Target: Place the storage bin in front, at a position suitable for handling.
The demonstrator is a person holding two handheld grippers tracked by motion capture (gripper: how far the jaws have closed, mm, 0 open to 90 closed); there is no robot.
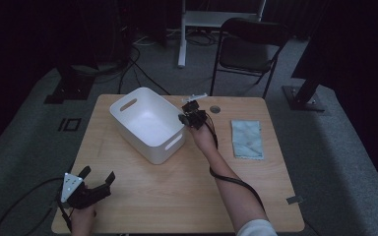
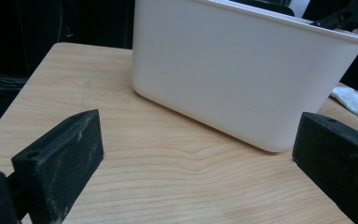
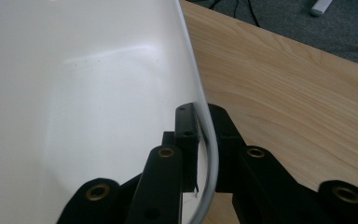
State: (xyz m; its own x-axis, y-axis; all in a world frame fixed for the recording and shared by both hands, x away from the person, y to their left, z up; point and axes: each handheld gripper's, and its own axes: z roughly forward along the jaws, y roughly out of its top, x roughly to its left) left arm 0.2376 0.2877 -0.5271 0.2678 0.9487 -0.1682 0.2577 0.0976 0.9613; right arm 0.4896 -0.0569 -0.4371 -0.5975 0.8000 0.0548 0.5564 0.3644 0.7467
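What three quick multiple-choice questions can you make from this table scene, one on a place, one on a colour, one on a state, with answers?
1. Where does the blue cloth lie?
A. right of the bin
B. inside the bin
C. on the chair

2. What colour is the bin?
A. black
B. white
C. red

3. How is the right gripper?
A. wide open over the table
B. shut on the cloth
C. shut on the bin's wall

Answers: 1 A, it lies flat on the table; 2 B, white walls; 3 C, a jaw on each side of the rim.
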